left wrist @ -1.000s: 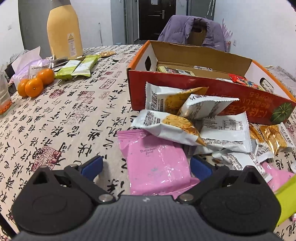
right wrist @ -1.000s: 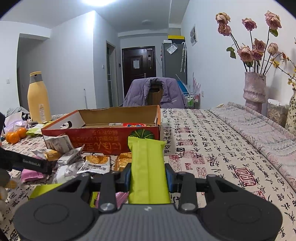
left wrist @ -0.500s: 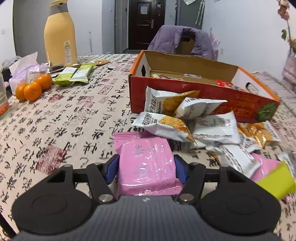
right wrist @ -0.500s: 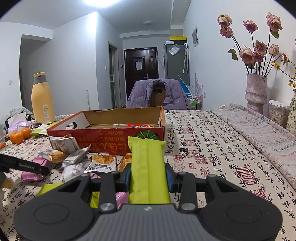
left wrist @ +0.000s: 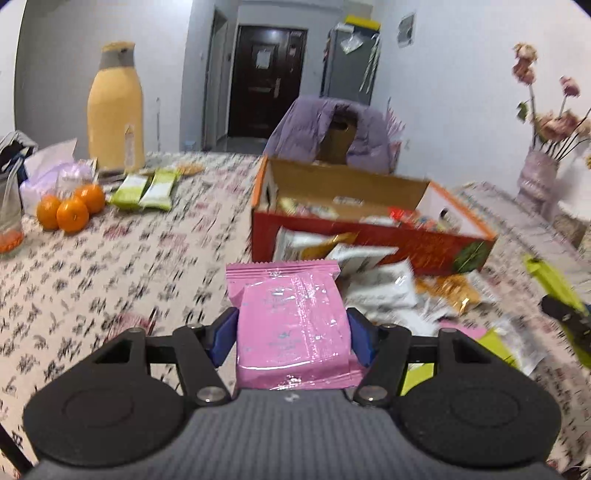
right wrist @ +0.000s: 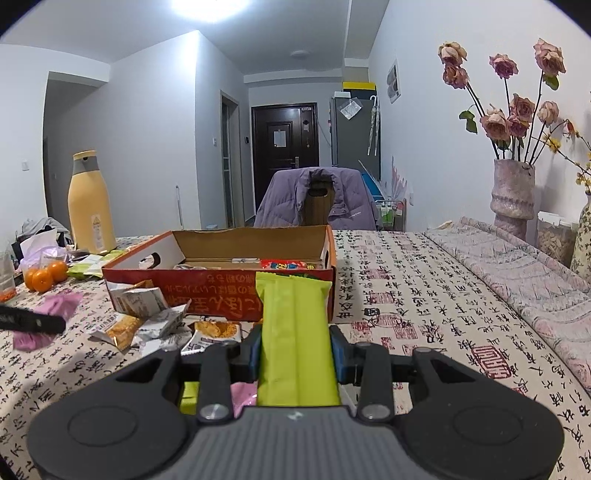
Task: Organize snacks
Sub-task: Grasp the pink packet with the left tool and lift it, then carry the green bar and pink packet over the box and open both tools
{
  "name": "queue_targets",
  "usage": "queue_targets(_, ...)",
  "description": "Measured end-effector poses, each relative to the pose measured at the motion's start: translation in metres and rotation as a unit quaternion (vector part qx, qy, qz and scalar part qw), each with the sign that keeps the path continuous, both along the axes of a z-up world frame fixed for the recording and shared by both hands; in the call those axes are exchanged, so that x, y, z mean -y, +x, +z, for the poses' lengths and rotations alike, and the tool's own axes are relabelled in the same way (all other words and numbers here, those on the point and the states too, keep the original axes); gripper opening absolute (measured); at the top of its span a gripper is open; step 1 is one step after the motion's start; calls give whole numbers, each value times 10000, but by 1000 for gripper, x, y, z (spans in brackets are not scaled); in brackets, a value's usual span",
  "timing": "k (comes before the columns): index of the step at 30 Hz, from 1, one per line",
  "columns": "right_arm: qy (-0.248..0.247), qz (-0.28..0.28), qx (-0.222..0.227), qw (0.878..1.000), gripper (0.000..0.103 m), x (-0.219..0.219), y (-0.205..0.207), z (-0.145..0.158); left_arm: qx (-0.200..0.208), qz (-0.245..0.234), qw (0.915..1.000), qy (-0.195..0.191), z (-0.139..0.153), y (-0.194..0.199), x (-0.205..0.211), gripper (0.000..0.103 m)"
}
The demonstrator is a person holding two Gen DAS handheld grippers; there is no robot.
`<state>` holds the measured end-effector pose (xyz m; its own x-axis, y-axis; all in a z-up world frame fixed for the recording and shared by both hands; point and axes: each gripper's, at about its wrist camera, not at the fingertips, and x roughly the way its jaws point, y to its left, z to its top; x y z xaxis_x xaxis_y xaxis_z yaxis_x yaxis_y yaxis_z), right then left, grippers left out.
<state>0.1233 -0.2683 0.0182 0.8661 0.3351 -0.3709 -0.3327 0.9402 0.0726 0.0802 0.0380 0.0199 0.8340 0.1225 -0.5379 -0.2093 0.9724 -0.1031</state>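
We held a pink packet (left wrist: pixel 291 325) clamped in our left gripper (left wrist: pixel 291 334) and a green bar (right wrist: pixel 295 343) in our right gripper (right wrist: pixel 295 350); beyond the fingers, the box (right wrist: pixel 221 295) held few snacks, and many loose packets (left wrist: pixel 376 288) remained outside.

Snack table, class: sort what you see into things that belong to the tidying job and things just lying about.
Job: pink packet in left gripper; green packet in right gripper; red box; loose packets.
Lying about: oranges; yellow bottle; vase; purple jacket.

Ceiling light (right wrist: pixel 207 7) glares; left view motion-blurred.
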Motion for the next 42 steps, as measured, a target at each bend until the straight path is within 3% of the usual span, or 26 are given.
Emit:
queue_targets(14, 102, 42, 287, 9995, 35, -18, 30, 27, 608, -331, 9975, 105, 43, 38, 28, 63)
queue_targets(24, 54, 231, 445, 9987, 35, -50, 95, 59, 683, -321, 9968, 252, 62, 94, 31, 63)
queue_targets(32, -144, 261, 325, 9990, 35, -86, 154, 62, 489, -100, 9982, 319, 54, 147, 21, 63)
queue_targets(42, -361, 252, 1, 9990, 35, -113, 203, 26, 368, 185, 9990, 195, 22, 194, 2, 63)
